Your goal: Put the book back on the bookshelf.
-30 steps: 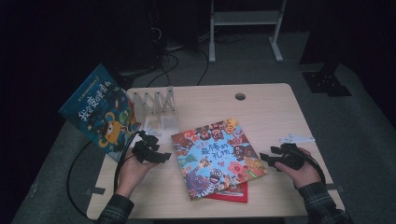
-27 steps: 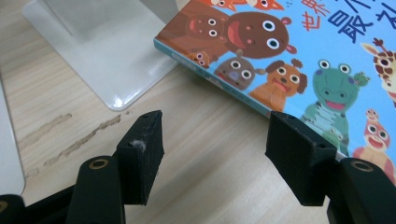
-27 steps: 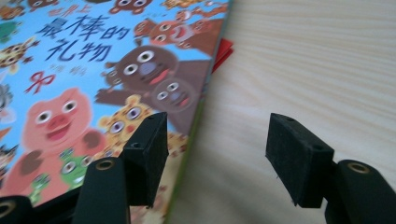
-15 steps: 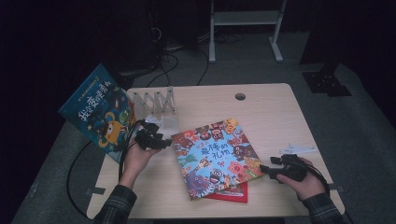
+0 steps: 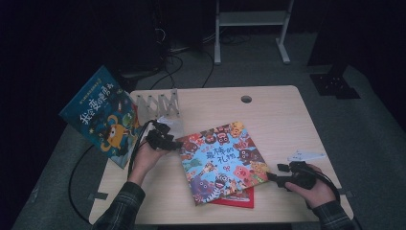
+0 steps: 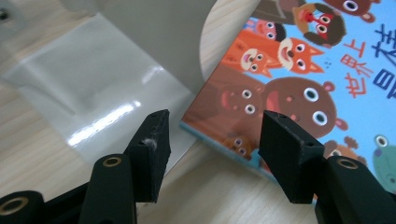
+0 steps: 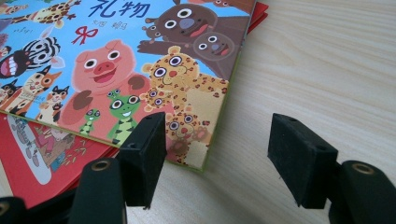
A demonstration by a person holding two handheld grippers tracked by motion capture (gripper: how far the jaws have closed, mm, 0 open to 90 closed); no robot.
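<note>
1. Blue book (image 5: 103,117) stands tilted at the table's (image 5: 282,120) left edge, about 9 o'clock from table centre, leaning against the folding metal rack (image 5: 158,103). Cover faces the camera; an orange creature is printed on it.
2. Rack sits at roughly 11 o'clock on the table, just behind the left gripper.
3. Left gripper (image 5: 167,140) is in the person's left hand (image 5: 146,158), at 9 o'clock of the animal picture book (image 5: 222,160), right at its upper-left corner. Jaws are released and have just been opening a little. In the left gripper view the book's corner (image 6: 224,140) lies on the table in the gap between the jaws; the pads are not pressing it. A glossy clear sheet (image 6: 93,84) lies flat on the wood at 11 o'clock of the jaws.
4. Animal picture book lies flat near table centre, rotated slightly, stacked on a red book (image 5: 237,199) whose edge sticks out at 6 o'clock.
5. Right gripper (image 5: 277,177) is in the right hand (image 5: 313,189), at 4 o'clock of the animal book, near its lower-right corner. Jaws released, nothing gripped. In the right gripper view the book corner (image 7: 196,140) sits just by the left jaw, with bare table between the pads.
6. Grey three-cornered plate (image 5: 305,155) sits on top of the right gripper.
</note>
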